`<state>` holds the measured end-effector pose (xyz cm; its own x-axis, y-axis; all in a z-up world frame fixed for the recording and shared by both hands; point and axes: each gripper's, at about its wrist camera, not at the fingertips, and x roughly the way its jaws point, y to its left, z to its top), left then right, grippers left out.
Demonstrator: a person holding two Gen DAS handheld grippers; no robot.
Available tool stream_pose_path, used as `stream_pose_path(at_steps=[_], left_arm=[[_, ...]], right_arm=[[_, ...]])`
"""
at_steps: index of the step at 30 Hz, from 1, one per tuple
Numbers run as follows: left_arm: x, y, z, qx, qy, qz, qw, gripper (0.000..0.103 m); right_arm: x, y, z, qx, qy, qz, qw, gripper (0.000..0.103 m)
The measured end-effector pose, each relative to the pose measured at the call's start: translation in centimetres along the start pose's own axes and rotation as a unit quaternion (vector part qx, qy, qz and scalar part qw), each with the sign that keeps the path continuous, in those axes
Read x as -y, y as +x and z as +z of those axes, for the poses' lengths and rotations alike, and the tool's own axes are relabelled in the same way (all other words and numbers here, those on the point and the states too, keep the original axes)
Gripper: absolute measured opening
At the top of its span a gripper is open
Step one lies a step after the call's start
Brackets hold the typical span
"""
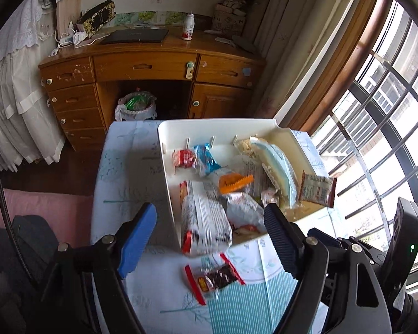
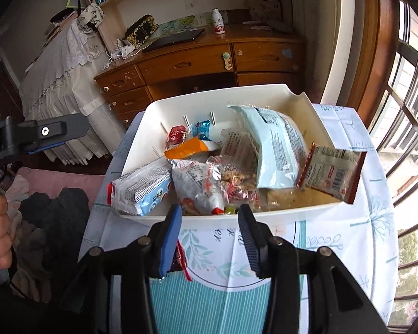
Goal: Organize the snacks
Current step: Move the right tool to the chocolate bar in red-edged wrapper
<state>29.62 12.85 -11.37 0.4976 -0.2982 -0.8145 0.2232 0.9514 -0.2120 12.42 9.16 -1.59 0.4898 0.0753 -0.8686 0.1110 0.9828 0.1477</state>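
Blue-padded left gripper (image 1: 209,239) stands wide, empty, above clear red-edged snack packet (image 1: 214,277) on patterned tablecloth (image 1: 131,172); I should drop squarely, pinch its middle, lift into white plastic bin (image 1: 217,123).

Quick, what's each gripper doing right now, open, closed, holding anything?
Left gripper: open, holding nothing, above the white tray's near edge.
Right gripper: open, nothing clamped between the pads.

- The left gripper (image 2: 46,136), seen at the edge of the right wrist view, bears the white letters "AI", cut off by the frame.
- Print on the snack packets and the tablecloth (image 2: 348,239) is too small or blurred to read.
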Motion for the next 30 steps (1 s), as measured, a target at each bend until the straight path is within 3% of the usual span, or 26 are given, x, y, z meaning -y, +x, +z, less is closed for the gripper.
stream_pose_path(at_steps=[7,16,21,30], left_arm=[[-1.5,-1.7,-2.9,-0.03,0.001,-0.008,0.9995,0.079],[-3.1,-3.2,-5.9,-0.052,0.034,-0.006,0.998,0.079],[-3.6,-3.3,-7.2,-0.066,0.055,-0.011,0.9962,0.079],[-4.3,-2.6,-7.7,-0.085,0.099,-0.03,0.991,0.079]], right_arm=[[-0.5,-0.2,-1.9,-0.039,0.059,0.024,0.997,0.047],[-1.1,1.2,-4.4,-0.096,0.147,0.034,0.984,0.047],[-0.7,2.6,-5.6,-0.122,0.216,0.047,0.968,0.047],[-0.2,6.2,-8.1,-0.166,0.361,0.088,0.913,0.047]])
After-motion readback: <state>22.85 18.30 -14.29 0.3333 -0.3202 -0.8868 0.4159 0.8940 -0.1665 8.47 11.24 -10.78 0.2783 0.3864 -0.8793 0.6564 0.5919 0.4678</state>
